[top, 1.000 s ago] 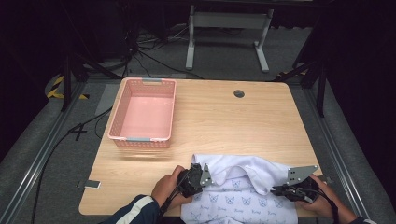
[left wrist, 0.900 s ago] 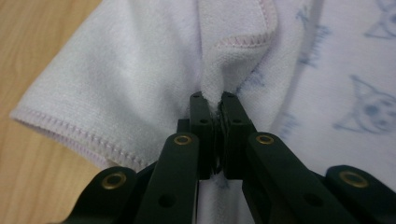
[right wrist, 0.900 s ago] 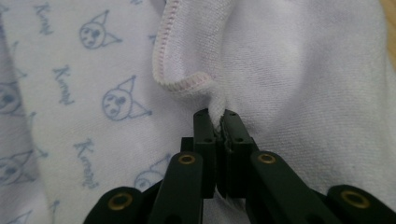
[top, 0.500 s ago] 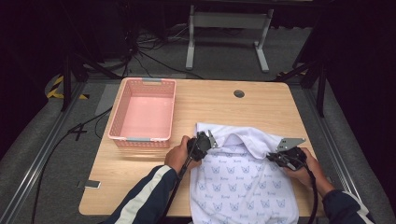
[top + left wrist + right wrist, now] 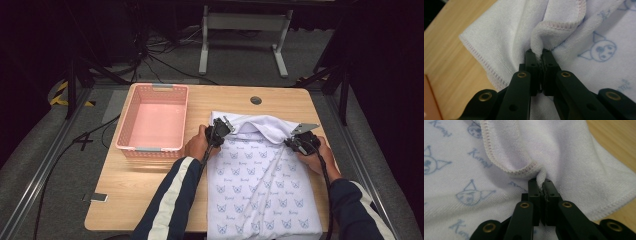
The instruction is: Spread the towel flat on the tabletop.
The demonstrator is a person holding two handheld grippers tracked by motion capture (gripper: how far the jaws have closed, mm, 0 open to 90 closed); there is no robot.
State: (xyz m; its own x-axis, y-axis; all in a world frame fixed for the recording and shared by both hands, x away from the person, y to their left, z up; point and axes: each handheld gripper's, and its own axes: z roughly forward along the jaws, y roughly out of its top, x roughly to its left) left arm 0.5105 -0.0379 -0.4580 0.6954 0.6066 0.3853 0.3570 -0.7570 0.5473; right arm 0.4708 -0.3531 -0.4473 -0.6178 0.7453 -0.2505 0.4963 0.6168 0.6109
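A white towel (image 5: 262, 185) printed with small blue cat faces lies spread on the wooden table (image 5: 150, 185), its far end folded back in a loose band. My left gripper (image 5: 221, 126) is shut on the towel's far left edge, a pinch of cloth (image 5: 537, 47) bunched between its jaws. At the far right edge my right gripper (image 5: 294, 141) is shut on another fold of the towel (image 5: 541, 176). The towel's near end hangs over the table's front edge.
A pink plastic basket (image 5: 152, 150) stands on the left half of the table, a hand's width from the left gripper. A round cable hole (image 5: 256, 100) sits near the far edge. A small flat card (image 5: 95, 197) lies at the front left corner.
Both grippers have moved away from the person across the table, each keeping its hold on the towel. The towel has been dragged with them and now lies stretched out flat.
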